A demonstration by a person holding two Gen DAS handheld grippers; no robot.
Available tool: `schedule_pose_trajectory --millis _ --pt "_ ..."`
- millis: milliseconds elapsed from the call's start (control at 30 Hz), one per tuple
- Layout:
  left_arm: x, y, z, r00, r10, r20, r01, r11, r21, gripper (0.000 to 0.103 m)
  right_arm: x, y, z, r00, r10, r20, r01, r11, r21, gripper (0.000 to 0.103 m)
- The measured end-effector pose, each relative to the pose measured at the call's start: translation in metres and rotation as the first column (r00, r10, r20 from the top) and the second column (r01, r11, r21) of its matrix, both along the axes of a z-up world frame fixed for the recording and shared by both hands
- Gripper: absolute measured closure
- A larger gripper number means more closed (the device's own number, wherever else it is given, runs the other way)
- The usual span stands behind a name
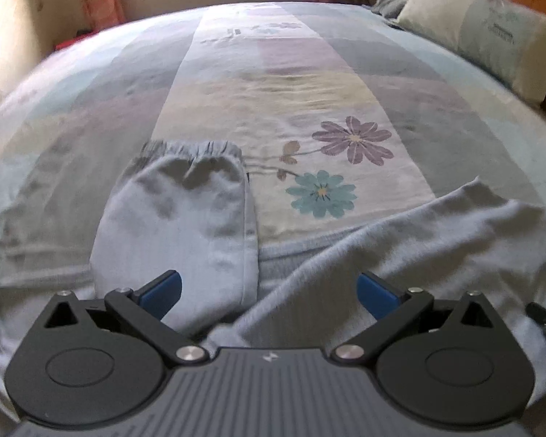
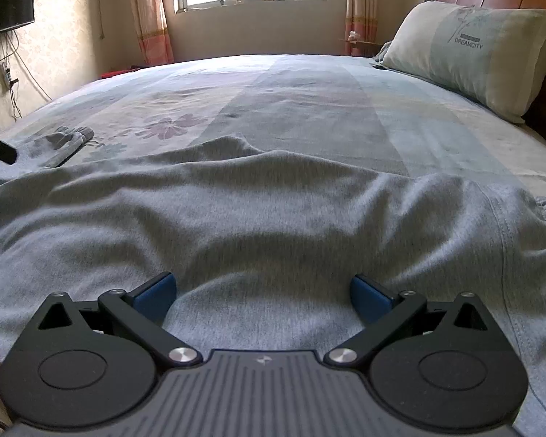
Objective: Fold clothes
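Grey sweatpants [image 2: 258, 218] are lying spread over the near part of the bed [image 2: 291, 83], well short of the pillow [image 2: 469, 54] at its headboard end. In the left wrist view one cuffed leg [image 1: 178, 211] is stretching away toward the bed's far side, just beside the printed flowers [image 1: 353, 140]. The left gripper [image 1: 269, 295] is hovering over the fabric with its jaws spread wide, holding nothing. The right gripper [image 2: 260, 293] is likewise hanging over the wrinkled cloth, jaws wide apart and gripping nothing
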State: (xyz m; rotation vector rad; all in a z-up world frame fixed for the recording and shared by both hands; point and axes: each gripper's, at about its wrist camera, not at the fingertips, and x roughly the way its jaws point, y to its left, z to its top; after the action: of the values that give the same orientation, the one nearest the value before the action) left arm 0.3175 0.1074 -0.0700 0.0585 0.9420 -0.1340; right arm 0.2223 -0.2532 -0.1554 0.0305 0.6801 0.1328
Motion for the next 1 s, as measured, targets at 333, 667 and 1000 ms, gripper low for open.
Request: schedule_pose_trajectory --millis 333,667,1000 --pt "-0.05 0.048 0.017 0.999 -0.032 -0.004 0.032 0.994 -0.103 0.001 -0.004 -0.001 0.011 0.999 0.014 -0.029 -0.013 0.999 0.048 0.0" --pt "-0.079 0.111 0.015 0.998 -0.056 0.002 0.055 0.975 -0.215 0.001 0.01 0.083 0.059 0.945 0.328 -0.011 -0.28 0.823 0.494 0.0" --pt "-0.071 0.167 0.005 1.0 0.002 0.017 0.004 0.937 -0.35 0.001 0.052 0.236 0.035 0.806 0.579 -0.124 -0.462 0.746 0.48 0.0"
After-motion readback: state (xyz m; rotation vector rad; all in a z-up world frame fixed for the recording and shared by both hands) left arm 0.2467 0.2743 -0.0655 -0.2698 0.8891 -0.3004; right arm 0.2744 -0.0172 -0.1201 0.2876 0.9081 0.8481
